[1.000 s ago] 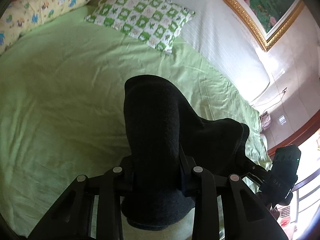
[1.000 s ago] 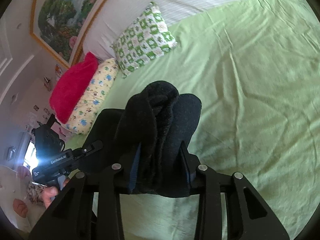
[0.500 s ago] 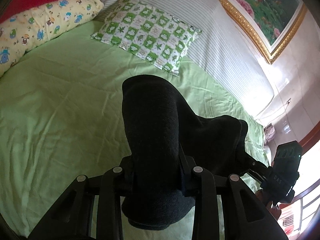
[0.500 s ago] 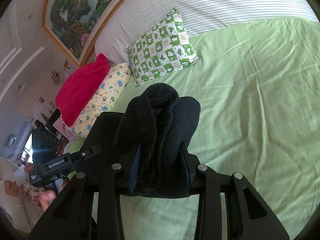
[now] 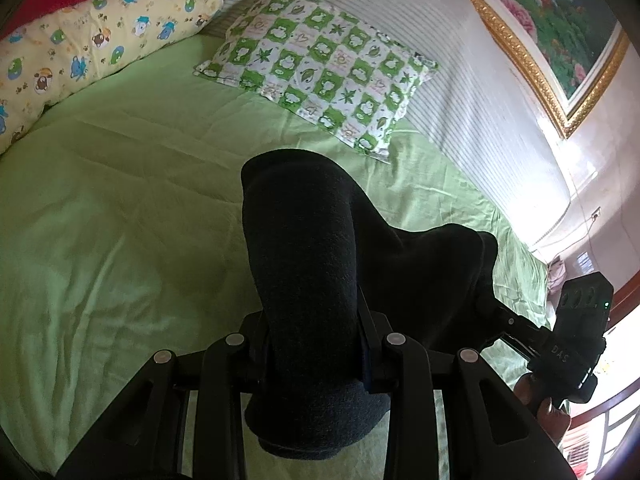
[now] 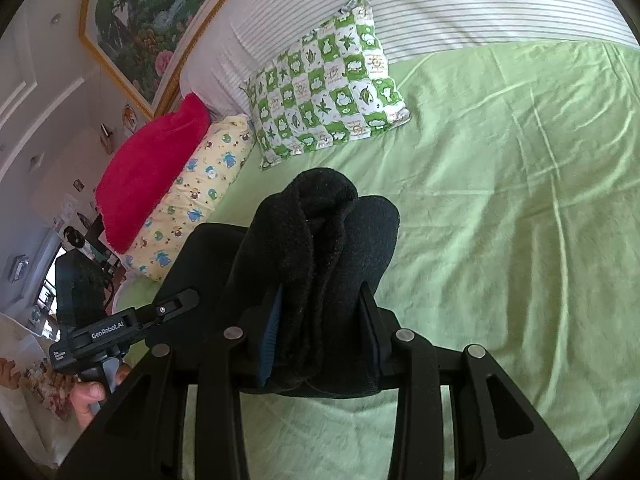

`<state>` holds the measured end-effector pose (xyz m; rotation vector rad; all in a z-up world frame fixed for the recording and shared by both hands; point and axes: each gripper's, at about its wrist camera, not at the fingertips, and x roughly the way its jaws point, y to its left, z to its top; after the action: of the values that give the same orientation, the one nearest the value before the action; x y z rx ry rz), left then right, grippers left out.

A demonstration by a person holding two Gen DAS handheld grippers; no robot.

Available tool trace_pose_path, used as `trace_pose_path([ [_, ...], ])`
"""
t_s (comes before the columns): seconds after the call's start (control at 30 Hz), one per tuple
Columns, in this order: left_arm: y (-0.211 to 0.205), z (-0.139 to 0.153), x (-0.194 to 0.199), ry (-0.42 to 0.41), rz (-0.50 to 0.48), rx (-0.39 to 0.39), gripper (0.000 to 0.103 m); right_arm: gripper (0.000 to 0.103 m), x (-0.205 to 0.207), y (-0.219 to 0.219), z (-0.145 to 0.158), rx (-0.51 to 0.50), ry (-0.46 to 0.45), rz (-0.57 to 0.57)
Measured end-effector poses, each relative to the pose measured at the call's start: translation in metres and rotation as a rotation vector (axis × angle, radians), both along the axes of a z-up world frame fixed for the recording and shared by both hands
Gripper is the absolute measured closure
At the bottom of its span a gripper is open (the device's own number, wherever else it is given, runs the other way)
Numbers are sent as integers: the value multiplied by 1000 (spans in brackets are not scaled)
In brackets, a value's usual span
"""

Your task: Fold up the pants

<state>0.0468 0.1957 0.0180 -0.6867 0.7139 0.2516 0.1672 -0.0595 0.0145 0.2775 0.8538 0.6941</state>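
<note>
The black fleece pants [image 5: 312, 264] hang bunched between both grippers above the green bed sheet [image 5: 112, 208]. My left gripper [image 5: 314, 344] is shut on one thick fold of the pants. My right gripper [image 6: 320, 328] is shut on another bunched fold of the pants [image 6: 320, 248]. The fabric stretches from one gripper to the other. The right gripper shows at the right edge of the left wrist view [image 5: 568, 344], and the left gripper at the left edge of the right wrist view [image 6: 108, 332]. The fingertips are hidden by the cloth.
A green-and-white checked pillow [image 5: 320, 68], a yellow cartoon-print pillow [image 5: 88, 48] and a red cushion [image 6: 152, 168] lie at the head of the bed. A striped white headboard [image 6: 420, 8] and a gold-framed painting [image 5: 560, 32] stand behind. The bed edge is at the right in the left wrist view.
Both grippers have tilted up and moved a little toward the head of the bed with the pants; the pillows and painting sit lower and closer in both views. Both grips are unchanged.
</note>
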Motion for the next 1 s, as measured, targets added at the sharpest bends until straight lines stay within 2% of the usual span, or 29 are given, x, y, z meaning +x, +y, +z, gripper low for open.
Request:
trace_pose_path([
  [0.23,6,-17,8,36,6,-16,69,66,15,4,-16,-28,28,5],
  [0.33,9,-26,7,51,11,-50,53,57,20,2,-24,-52,53,-3],
  [0.5,11,-37,3,70,21,-42,47,49,25,-6,-34,-95,58,-29],
  [0.6,10,-40,3,79,18,-18,42,40,28,-12,-40,-111,56,-41],
  [0.83,10,-48,11,97,15,-6,37,33,36,-28,-57,-54,95,-55],
  [1.0,9,-45,6,113,31,5,33,33,31,-26,-52,-57,81,-54],
])
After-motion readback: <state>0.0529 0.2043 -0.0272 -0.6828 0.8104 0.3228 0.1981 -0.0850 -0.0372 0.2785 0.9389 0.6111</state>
